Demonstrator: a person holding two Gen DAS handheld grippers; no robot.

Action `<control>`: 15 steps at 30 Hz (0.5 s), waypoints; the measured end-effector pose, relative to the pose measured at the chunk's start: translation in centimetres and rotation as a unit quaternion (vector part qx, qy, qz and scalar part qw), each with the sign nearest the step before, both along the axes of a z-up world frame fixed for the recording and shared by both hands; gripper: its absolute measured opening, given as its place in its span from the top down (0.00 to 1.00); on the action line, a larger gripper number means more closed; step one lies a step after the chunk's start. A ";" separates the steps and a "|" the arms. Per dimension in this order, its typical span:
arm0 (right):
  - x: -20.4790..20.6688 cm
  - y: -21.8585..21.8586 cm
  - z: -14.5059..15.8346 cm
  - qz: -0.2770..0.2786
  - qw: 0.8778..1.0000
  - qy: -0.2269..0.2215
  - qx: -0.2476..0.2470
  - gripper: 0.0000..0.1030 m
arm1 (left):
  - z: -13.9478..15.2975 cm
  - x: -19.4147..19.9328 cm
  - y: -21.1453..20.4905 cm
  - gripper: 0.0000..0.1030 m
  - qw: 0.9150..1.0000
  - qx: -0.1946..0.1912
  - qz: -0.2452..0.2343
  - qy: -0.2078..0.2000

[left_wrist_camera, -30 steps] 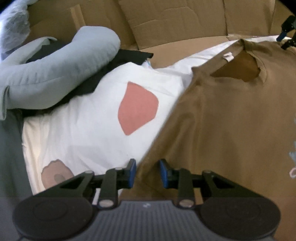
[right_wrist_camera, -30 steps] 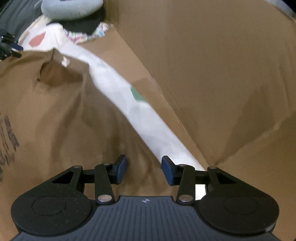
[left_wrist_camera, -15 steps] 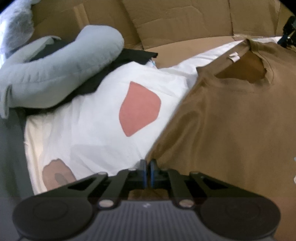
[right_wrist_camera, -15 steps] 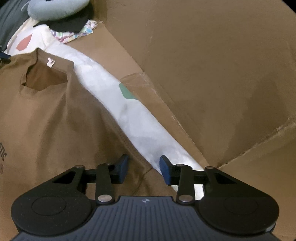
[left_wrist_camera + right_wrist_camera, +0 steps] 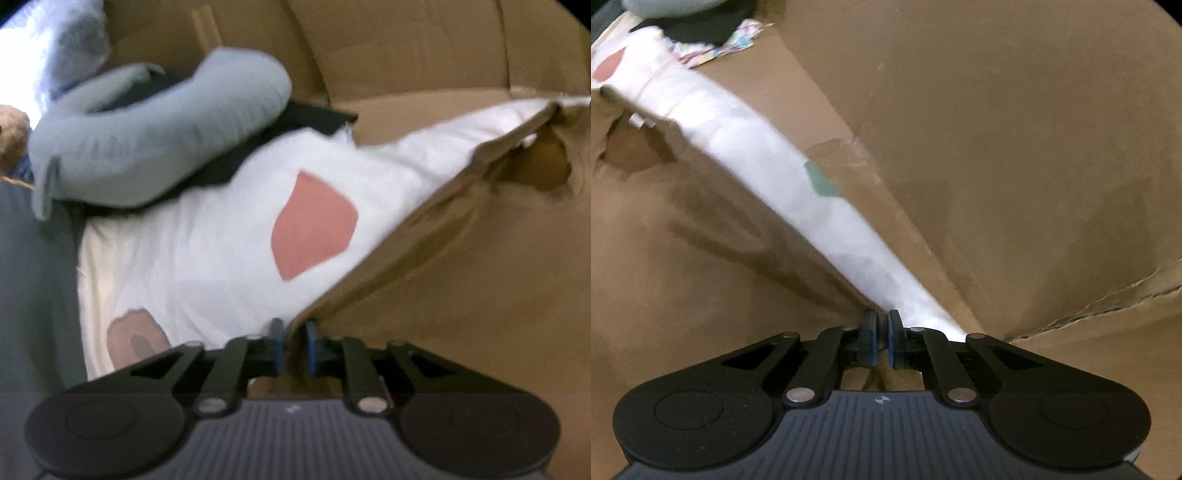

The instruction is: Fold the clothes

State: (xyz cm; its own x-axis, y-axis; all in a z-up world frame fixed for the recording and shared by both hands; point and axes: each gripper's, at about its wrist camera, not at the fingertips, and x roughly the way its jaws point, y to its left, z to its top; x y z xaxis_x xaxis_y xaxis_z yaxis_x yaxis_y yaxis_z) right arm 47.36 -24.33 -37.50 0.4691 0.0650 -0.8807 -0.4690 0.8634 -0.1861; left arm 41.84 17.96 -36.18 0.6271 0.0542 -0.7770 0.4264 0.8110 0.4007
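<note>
A brown T-shirt (image 5: 461,295) lies over a white sheet (image 5: 207,258) with coloured patches. Its side edge rises in a taut line from my left gripper (image 5: 293,343) up to the collar (image 5: 546,162). The left jaws are opening, a narrow gap shows, and the shirt's edge still sits pinched between the pads. In the right wrist view the same T-shirt (image 5: 683,258) fills the left, with creases running to my right gripper (image 5: 882,339). That gripper is shut on the shirt's other edge, beside the strip of white sheet (image 5: 768,166).
A long grey-blue cushion (image 5: 159,147) lies on a black garment (image 5: 314,114) at the back left. Cardboard walls (image 5: 406,48) stand behind, and cardboard (image 5: 997,147) also rises close on the right. A dark grey surface (image 5: 33,295) borders the sheet's left.
Both grippers closed on the shirt's side edges; the left then parted slightly. The shirt's edges have come up taut, and the collar has shifted and puckered.
</note>
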 end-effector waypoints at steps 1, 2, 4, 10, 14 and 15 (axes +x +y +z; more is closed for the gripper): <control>-0.1 -0.3 0.3 -0.006 1.000 -0.004 0.010 0.92 | 0.3 -0.3 -0.2 0.66 1.000 -0.009 -0.005 -0.007; -0.1 -0.6 0.7 -0.012 1.000 -0.007 0.021 0.88 | 0.6 -0.6 -0.5 0.64 1.000 -0.018 -0.010 -0.015; -0.5 -1.1 1.6 -0.019 0.999 -0.023 0.041 0.86 | 1.3 -1.2 -1.0 0.65 0.999 -0.037 -0.020 -0.029; -2.2 -0.6 3.5 -0.002 0.993 -0.061 0.103 0.86 | 0.7 -1.2 -4.1 0.78 0.996 -0.077 -0.049 -0.015; -2.8 1.6 2.5 0.019 0.991 -0.039 0.126 0.85 | -0.6 -0.3 -6.1 0.81 0.994 -0.094 -0.051 0.008; -2.8 2.1 2.1 0.023 0.991 -0.033 0.130 0.85 | -0.9 -0.1 -6.4 0.81 0.994 -0.094 -0.047 0.009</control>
State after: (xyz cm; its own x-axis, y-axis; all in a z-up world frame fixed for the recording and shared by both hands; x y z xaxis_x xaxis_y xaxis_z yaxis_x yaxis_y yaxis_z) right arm 44.54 -22.19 -35.36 0.5174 0.3074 -0.7986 -0.5023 0.8647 0.0074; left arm 41.70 11.54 -37.11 0.6082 -0.1505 -0.7794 0.5092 0.8272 0.2376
